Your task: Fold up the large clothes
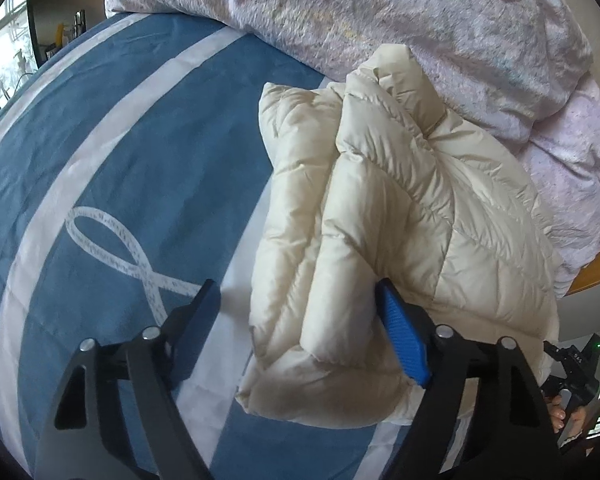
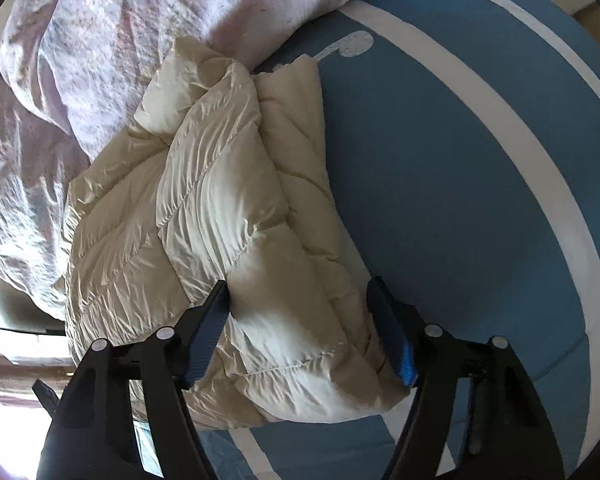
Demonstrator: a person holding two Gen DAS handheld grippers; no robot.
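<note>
You are looking at a bed (image 1: 100, 152) under a blue cover crossed by broad white stripes, with a white ribbon loop motif (image 1: 116, 256) printed on it. A rumpled pale duvet (image 1: 380, 12) with a faint lilac pattern is heaped along the far side. At the left edge of the left wrist view a bright window (image 1: 4, 40) lets in daylight. Wooden furniture (image 1: 596, 276) shows at the right edge there

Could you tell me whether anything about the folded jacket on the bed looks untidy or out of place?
The jacket is folded but uneven: its far end bunches up in a puffy heap against the crumpled duvet, and the layers at the near corner do not line up. Nothing looks spilled or damaged.
</note>
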